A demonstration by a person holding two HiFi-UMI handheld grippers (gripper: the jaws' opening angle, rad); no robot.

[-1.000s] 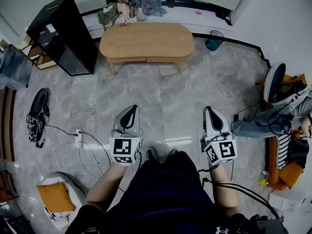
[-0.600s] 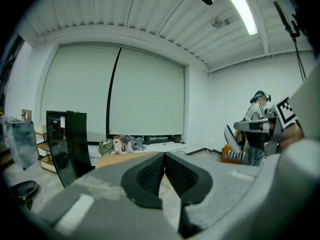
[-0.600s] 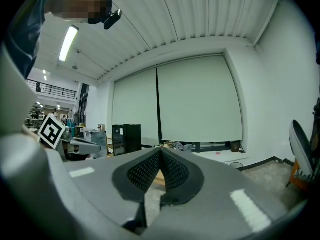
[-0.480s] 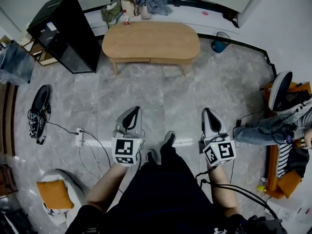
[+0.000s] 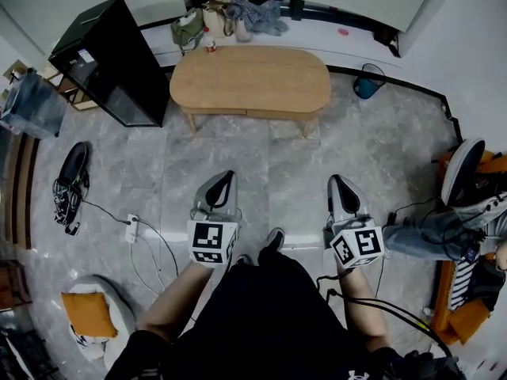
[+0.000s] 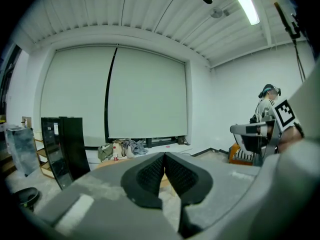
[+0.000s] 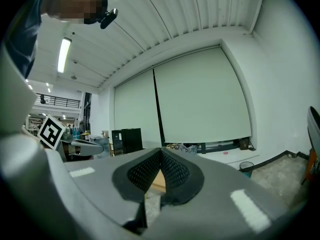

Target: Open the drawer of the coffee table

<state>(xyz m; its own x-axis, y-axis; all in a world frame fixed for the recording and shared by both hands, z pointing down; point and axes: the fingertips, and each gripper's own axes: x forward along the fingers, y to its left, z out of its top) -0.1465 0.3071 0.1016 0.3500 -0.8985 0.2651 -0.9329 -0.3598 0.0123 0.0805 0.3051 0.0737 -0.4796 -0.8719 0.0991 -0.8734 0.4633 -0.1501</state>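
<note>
Pointing toward the oval wooden coffee table [image 5: 250, 77], which is standing well ahead near the far wall, the left gripper [image 5: 226, 176] and right gripper [image 5: 333, 180] are holding their jaws pressed together, empty.

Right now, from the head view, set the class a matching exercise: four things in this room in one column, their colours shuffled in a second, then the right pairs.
Things
1. coffee table
2. cabinet
3. waste bin
4. cushion

Colours
A. orange
B. teal
C. light wood
D. black

Pairs: 1-C, 2-D, 3-B, 4-A
</note>
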